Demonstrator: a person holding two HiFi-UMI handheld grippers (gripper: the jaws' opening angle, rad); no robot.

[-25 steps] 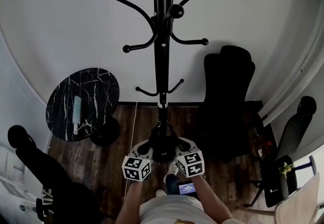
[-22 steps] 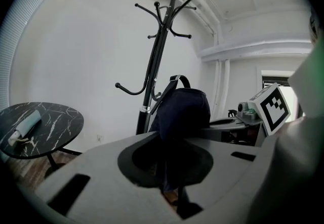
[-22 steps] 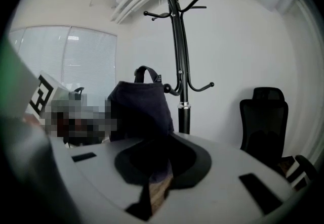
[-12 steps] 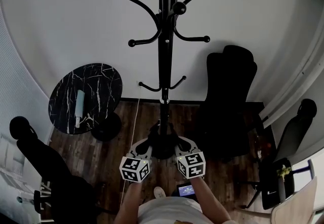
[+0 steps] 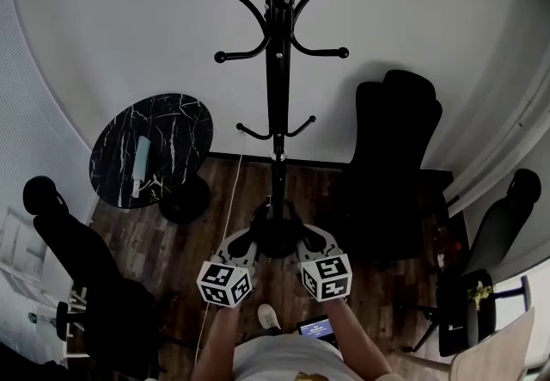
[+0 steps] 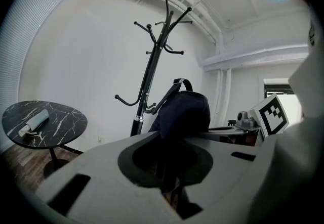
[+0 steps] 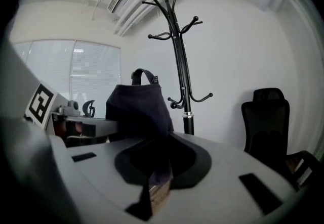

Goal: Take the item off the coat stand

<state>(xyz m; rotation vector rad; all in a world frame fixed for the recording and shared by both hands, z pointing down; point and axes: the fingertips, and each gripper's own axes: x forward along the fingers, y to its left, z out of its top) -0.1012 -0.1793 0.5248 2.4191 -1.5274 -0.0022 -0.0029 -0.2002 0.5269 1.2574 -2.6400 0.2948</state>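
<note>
The dark bag [image 5: 277, 237] is off the coat stand [image 5: 275, 95], held in front of its pole and clear of every hook. The left gripper [image 5: 247, 243] and right gripper [image 5: 307, 242] each pinch its fabric, jaws nearly closed. Likely only setting it down remains.

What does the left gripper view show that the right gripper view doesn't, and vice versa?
Only the left gripper view shows the round marble table with a pale rolled item lying on it. Only the right gripper view shows the black office chair and the window blinds. Both show the coat stand against the white wall and the dark bag held in front of it. The left gripper and the right gripper each pinch the bag's fabric.
</note>
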